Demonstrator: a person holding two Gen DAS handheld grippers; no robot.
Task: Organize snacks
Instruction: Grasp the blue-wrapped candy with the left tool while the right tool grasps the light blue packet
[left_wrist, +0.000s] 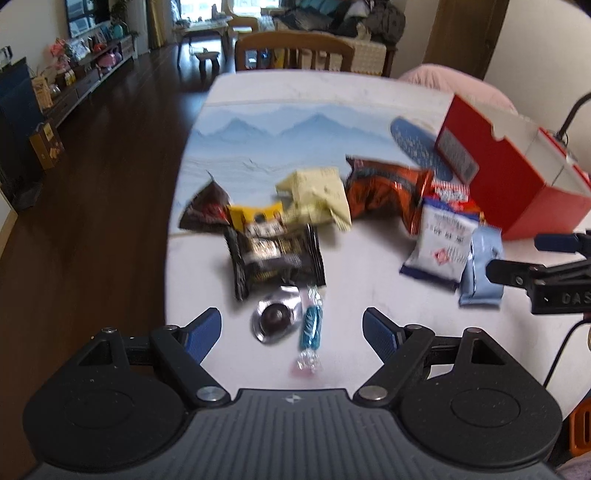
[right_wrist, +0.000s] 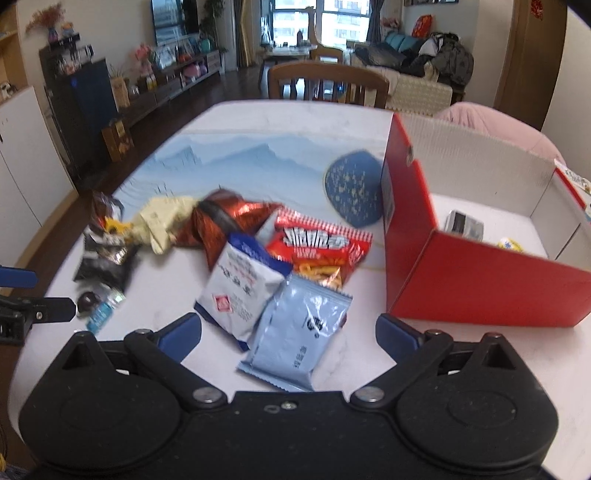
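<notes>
Left wrist view: left tongs (left_wrist: 291, 328) spread wide, empty, poised above blue wrapped candy (left_wrist: 311, 325) and foil-wrapped chocolate (left_wrist: 275, 317) on desk (left_wrist: 369, 258). Step, likely: reaching for pick.

Right wrist view: right tongs (right_wrist: 288, 332) apart, empty, over pale blue packet (right_wrist: 299, 328); red box (right_wrist: 476, 280) just right, partly filled. Next: lower, straddle packet, close, carry into box.
</notes>
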